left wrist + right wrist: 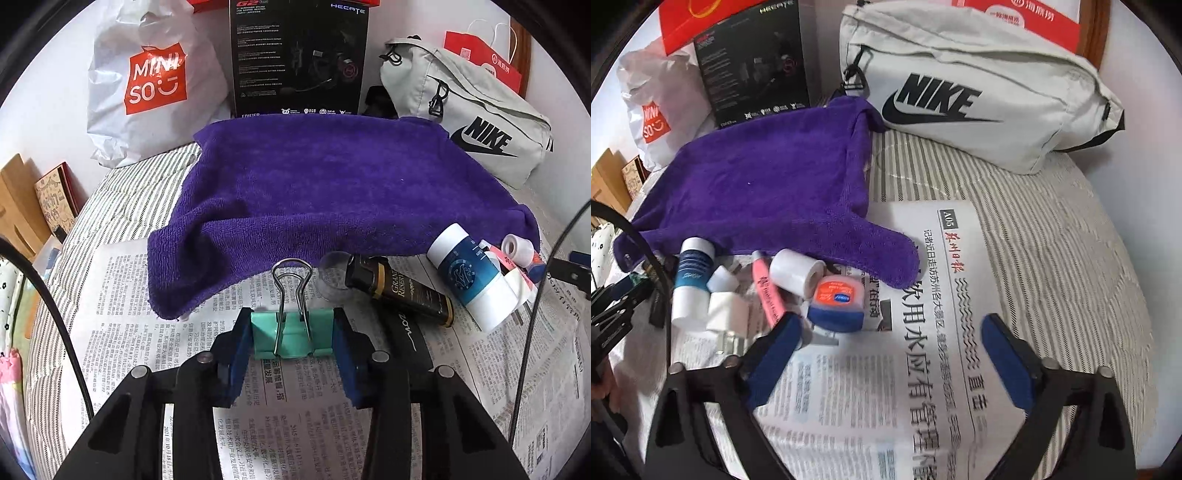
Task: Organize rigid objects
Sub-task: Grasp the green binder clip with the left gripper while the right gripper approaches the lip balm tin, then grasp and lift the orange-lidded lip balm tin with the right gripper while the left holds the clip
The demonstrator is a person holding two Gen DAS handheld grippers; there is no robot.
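Binder clip (291, 336), the mint green one with the silver wire handles, is sitting right between the blue pads of the left gripper (291, 343), and both fingers are pressed against its sides, so it's gripped. It's over the newspaper (147, 295), just in front of the purple towel (314, 192).

Off to the right of it there's a little pile: a dark tube with gold lettering (402, 291), a white and blue bottle (469, 280) and a small roll of white tape (519, 249), all lying at the towel's near edge.

Right gripper (890, 354) has its fingers spread wide with only newspaper between them, holding nothing. Its left finger is just in front of a small orange and blue jar (836, 301), and I can't tell if it's touching. A pink tube (768, 291) lies beside that jar.

At the back: a Miniso bag (147, 85), a black headset box (299, 55) and a grey Nike bag (971, 88), on a striped bed cover (1052, 240).
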